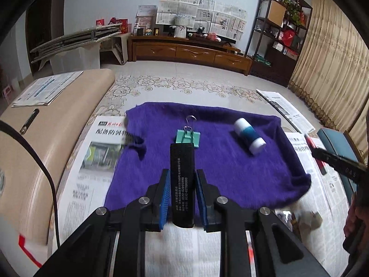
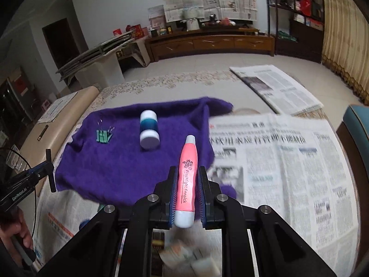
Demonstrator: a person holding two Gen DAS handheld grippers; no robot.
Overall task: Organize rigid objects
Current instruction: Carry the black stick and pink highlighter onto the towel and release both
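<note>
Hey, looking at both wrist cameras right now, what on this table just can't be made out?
- Left wrist view: small items at the lower right are blurred and partly behind the left hand-held gripper, which holds a black bar.
- Right wrist view: pale packets under the right hand-held gripper, which grips a pink pen, are motion-blurred.
- Right wrist view: the newspaper body text is smeared.

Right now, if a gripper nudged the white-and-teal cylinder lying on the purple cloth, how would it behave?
The white-and-teal cylinder lies on its side, so a sideways push would probably roll it. The fuzzy purple cloth likely damps that quickly. It looks like rigid plastic, so it should keep its shape when squeezed; its smooth round wall may slip.
</note>
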